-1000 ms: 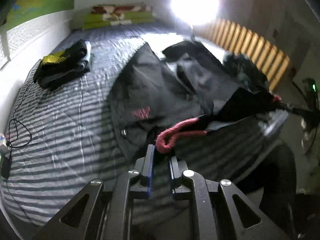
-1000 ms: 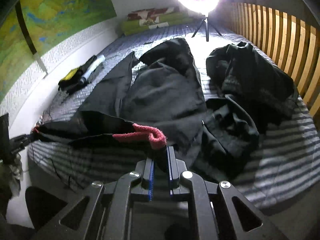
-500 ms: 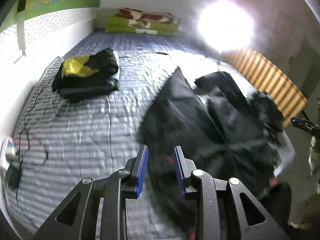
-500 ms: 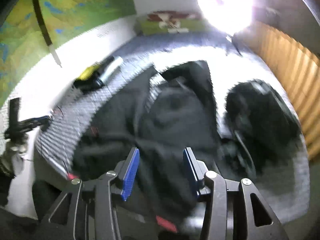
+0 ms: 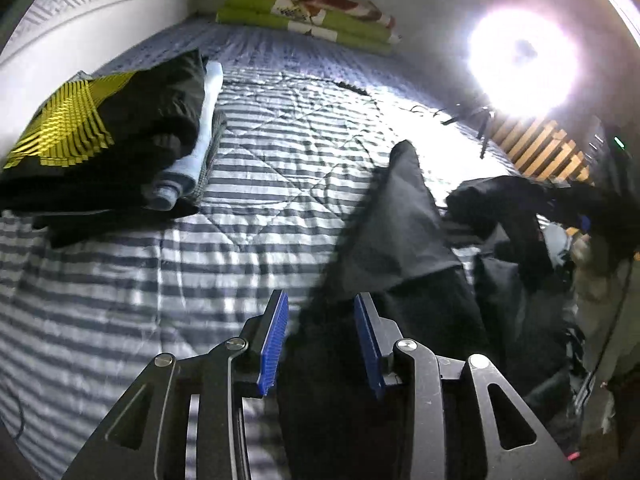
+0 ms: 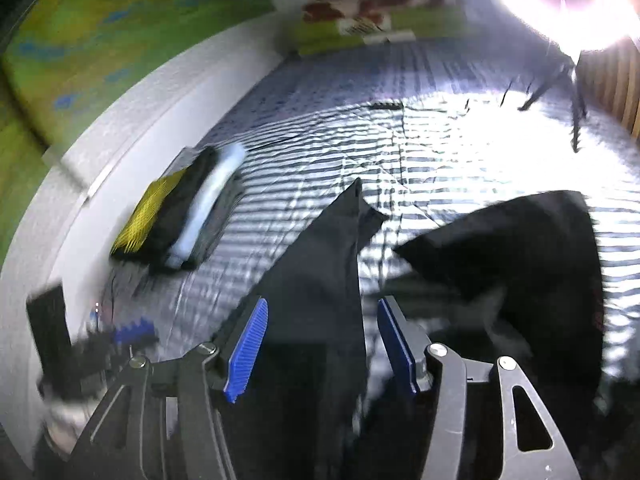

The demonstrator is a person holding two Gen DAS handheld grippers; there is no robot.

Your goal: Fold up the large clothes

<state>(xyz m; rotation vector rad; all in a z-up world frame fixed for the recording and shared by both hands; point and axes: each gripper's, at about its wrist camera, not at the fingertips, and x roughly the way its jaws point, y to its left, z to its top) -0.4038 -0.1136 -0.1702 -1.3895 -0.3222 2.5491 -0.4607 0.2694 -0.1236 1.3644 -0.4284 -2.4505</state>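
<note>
A large black garment (image 5: 400, 240) lies spread on the striped bed, with one pointed corner reaching toward the far end. In the right wrist view the same black garment (image 6: 320, 280) runs up between the fingers, and a second dark fold (image 6: 520, 248) lies to its right. My left gripper (image 5: 322, 332) is open just above the garment's near edge, with nothing clamped. My right gripper (image 6: 320, 344) is open wider, over the dark cloth, holding nothing. The right wrist view is blurred by motion.
A folded stack of clothes (image 5: 100, 148), black with a yellow print and a light blue piece, sits at the left of the bed (image 5: 280, 140). Green and red pillows (image 5: 312, 12) lie at the far end. A ring light (image 5: 524, 64) glares at the right, near wooden slats (image 5: 540, 152).
Both grippers have let go of the red-cuffed garment edge and opened. Both have swung forward over the bed, closer to the folded stack.
</note>
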